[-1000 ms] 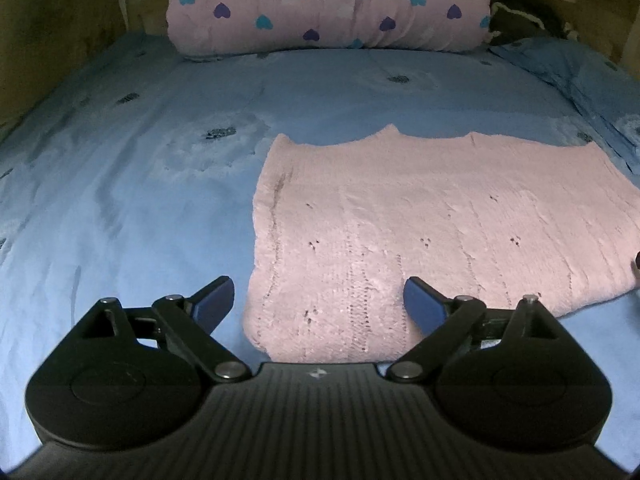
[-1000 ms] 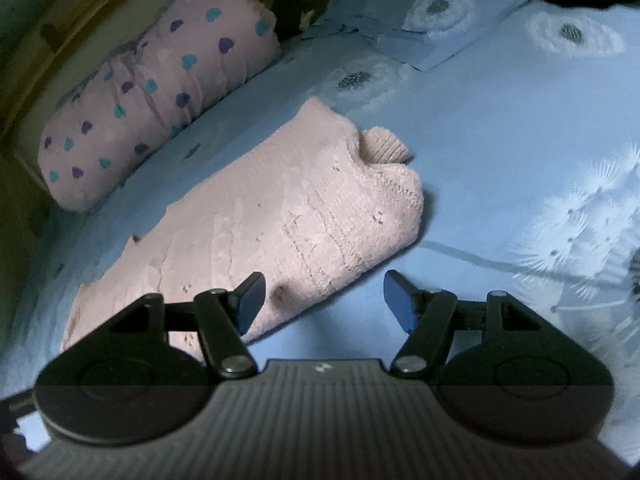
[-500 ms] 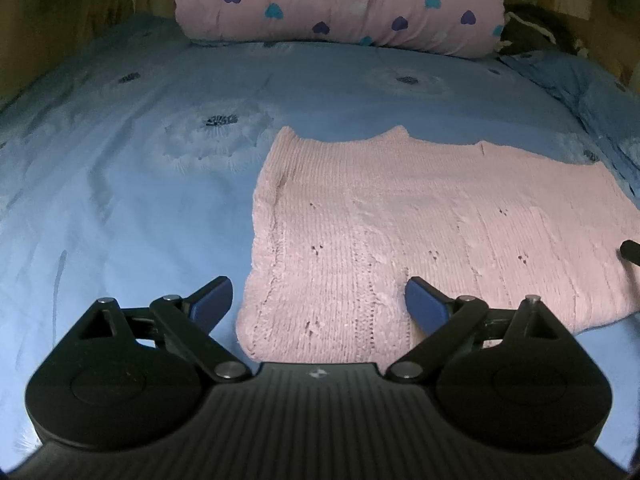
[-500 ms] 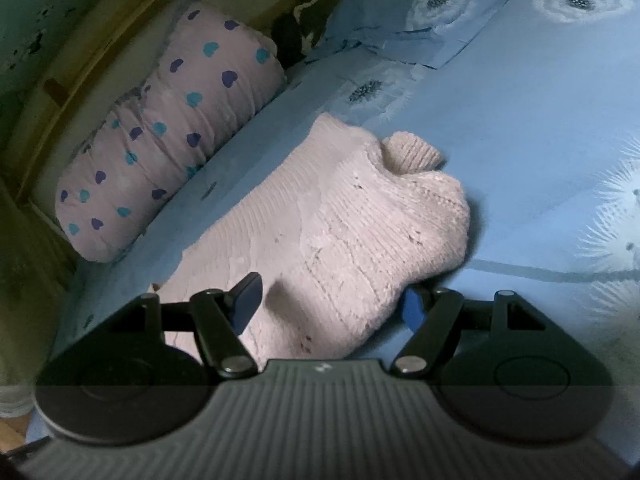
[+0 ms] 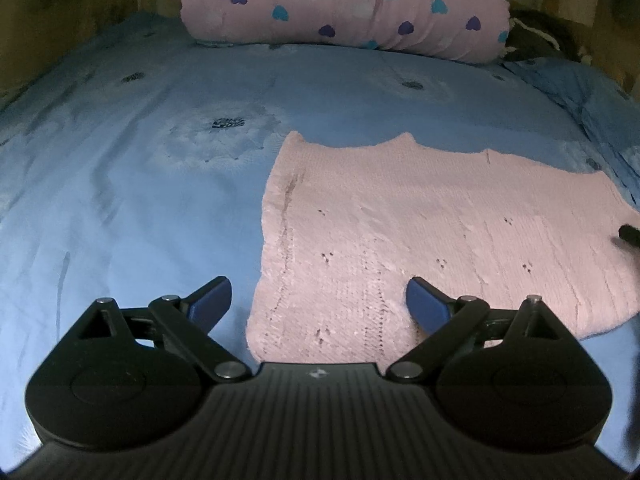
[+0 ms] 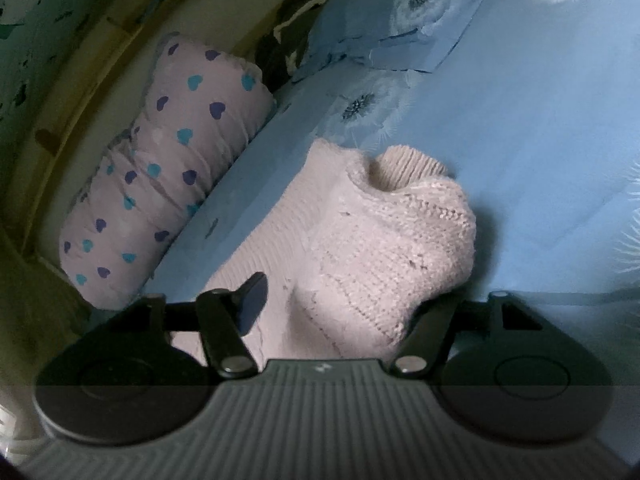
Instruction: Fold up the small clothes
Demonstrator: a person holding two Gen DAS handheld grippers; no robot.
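Observation:
A pink knitted sweater (image 5: 420,232) lies flat on the blue bed sheet (image 5: 140,200), sleeves tucked in. My left gripper (image 5: 318,300) is open, just above the sweater's near left corner, one finger over the sheet and one over the knit. In the right wrist view the sweater's folded shoulder end (image 6: 384,248) bulges between the wide-open jaws of my right gripper (image 6: 344,300); its left finger (image 6: 252,296) rests on the knit, the right finger is hidden behind the fabric. The ribbed collar (image 6: 408,164) sticks out at the far end.
A pink rolled quilt with hearts (image 5: 344,4) lies along the head of the bed, also in the right wrist view (image 6: 168,168). A blue flowered pillow (image 6: 404,16) sits at the far right, with dark clothing (image 5: 536,36) behind it. A wooden wall (image 5: 60,8) borders the left.
Both grippers moved forward and lower toward the sweater. The right gripper's open jaws now straddle the sweater's folded end, which was ahead of them before.

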